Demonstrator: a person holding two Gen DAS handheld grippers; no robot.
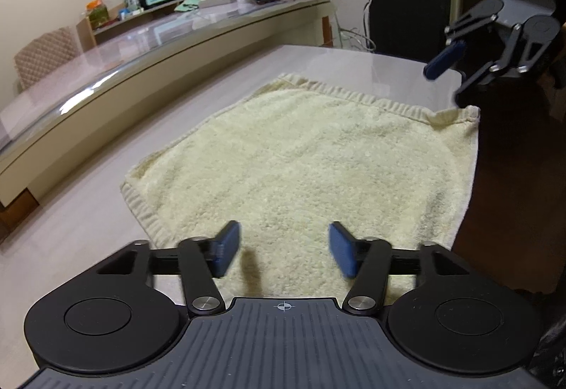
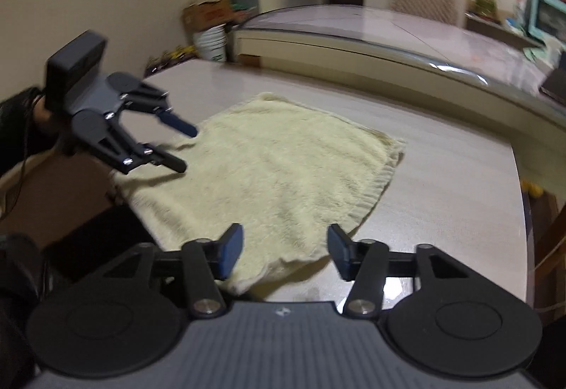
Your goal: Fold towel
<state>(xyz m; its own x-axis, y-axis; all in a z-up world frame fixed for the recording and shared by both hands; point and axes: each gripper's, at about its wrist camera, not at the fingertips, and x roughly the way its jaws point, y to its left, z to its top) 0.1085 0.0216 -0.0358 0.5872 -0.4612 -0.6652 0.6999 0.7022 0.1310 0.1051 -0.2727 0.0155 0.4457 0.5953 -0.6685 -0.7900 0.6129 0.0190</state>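
Pale table (image 1: 106, 212), towel (image 1: 300, 169) flat beneath both parted jaws

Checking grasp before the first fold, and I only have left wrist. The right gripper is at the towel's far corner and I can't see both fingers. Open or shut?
Observer: Open. In the right wrist view, the right gripper has its pads wide apart, clamped on nothing.
Operator: Where's the corner relative to it?
Observer: The towel has that corner just below the left pad, lying flat on the table.
Operator: And my left gripper from outside?
Observer: The left gripper is open, with its fingers over the towel's edge by the table's side. Blur hides whether the lower finger touches.
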